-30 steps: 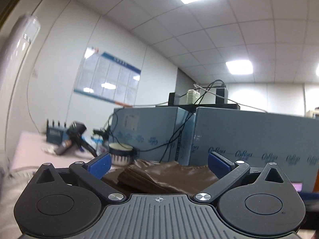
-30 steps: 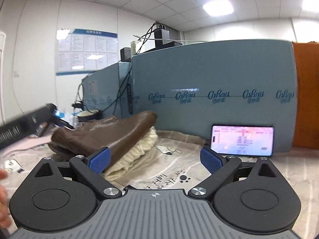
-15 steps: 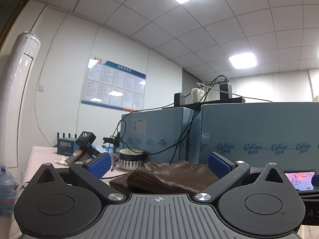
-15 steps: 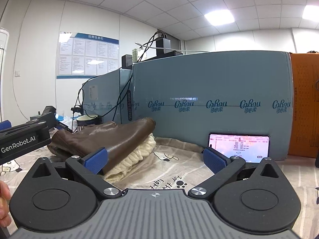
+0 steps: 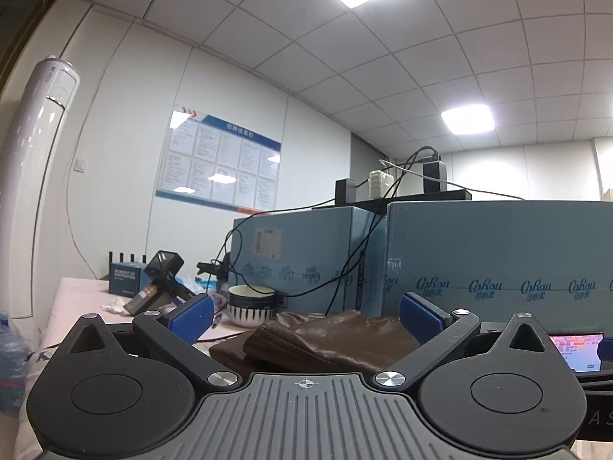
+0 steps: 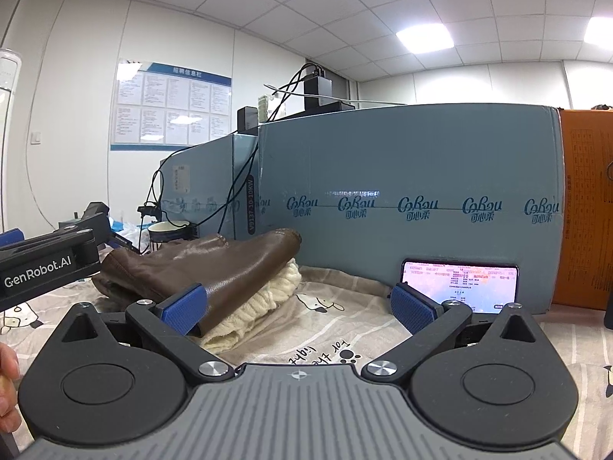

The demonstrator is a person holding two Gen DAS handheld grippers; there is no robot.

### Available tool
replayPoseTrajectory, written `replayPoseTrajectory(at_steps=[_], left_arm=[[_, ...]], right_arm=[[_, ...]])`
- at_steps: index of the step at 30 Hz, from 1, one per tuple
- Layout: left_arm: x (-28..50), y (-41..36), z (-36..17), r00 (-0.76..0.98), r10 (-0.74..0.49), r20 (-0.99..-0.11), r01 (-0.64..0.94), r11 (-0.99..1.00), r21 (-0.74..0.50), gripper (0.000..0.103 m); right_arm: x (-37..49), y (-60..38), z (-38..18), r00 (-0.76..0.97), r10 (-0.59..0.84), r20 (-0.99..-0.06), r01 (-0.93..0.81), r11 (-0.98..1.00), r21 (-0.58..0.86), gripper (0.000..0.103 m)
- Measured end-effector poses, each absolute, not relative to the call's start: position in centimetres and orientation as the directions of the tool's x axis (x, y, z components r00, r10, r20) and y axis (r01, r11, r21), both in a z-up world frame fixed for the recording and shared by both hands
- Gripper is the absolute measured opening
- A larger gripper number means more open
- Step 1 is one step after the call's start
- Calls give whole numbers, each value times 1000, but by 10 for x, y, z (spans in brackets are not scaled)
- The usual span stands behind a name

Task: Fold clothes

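Both tongs: spread wide, with nothing between their blue pads.
Left tongs [image 5: 306, 316]: held low, level with the folded brown leather jacket [image 5: 329, 339], which lies just ahead of them; whether the pads touch it, I cannot tell.
Right tongs [image 6: 299, 304]: above the printed sheet [image 6: 329, 341], the left pad is in front of the jacket's [image 6: 199, 264] near edge.
Jacket: it lies folded on top of a cream knitted garment [image 6: 264, 295], both on the sheet, in front of the blue cartons [image 6: 413, 176].
Phone [image 6: 459, 281]: stands with lit screen against the carton, to the right of the clothes.
Bowl [image 5: 251, 304]: striped, behind the jacket on the counter [image 5: 76, 291], near a black handheld device [image 5: 159, 281].
Wall: a notice board [image 5: 218, 168] hangs there, a tall white air conditioner [image 5: 34, 176] stands at far left.
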State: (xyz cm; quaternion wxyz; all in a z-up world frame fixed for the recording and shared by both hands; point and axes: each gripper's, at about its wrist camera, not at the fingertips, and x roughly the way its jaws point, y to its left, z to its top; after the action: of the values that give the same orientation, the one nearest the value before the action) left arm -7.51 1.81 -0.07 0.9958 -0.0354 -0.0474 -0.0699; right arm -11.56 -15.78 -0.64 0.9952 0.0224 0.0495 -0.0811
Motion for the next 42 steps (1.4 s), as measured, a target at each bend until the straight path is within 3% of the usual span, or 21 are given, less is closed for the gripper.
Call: replayPoseTrajectory(at_steps=[42], left_arm=[[-76,20,0,985,-143,92,150,986,-74,103]], right_arm=[[-113,-158,-7,982,-145,-125,152,987,47,103]])
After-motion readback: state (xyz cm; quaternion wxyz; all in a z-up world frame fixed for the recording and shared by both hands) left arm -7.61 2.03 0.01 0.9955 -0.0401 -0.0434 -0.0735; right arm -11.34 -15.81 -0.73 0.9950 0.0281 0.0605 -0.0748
